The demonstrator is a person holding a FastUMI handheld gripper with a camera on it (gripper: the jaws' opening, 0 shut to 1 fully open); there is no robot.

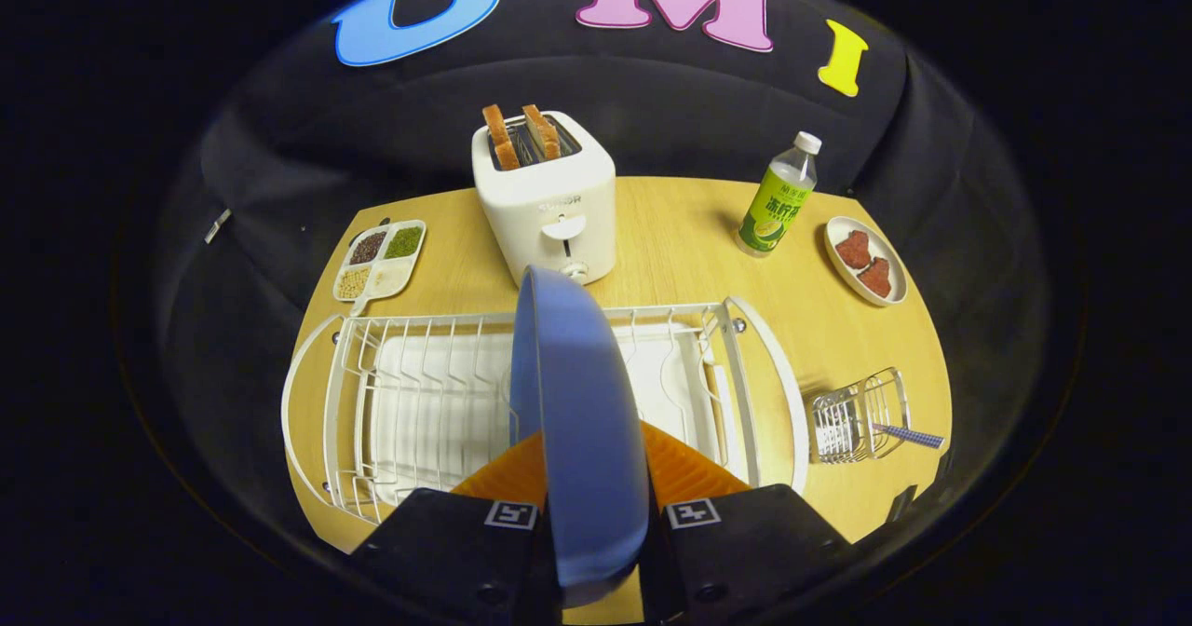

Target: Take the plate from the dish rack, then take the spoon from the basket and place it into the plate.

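Blue plate (pixel 577 421) clamped on edge between the gripper (pixel 596 477) fingers.
Below: white dish rack (pixel 419 393) on a wooden table (pixel 680 235); black cloth behind.

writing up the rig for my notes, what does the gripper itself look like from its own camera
The gripper has two broad, blocky halves side by side, angular in outline. Each carries a small square tag with a black-and-white block pattern near its inner top corner, and a round screw head lower down. The fingers ahead have ribbed faces. No cable, hand or sleeve can be made out.
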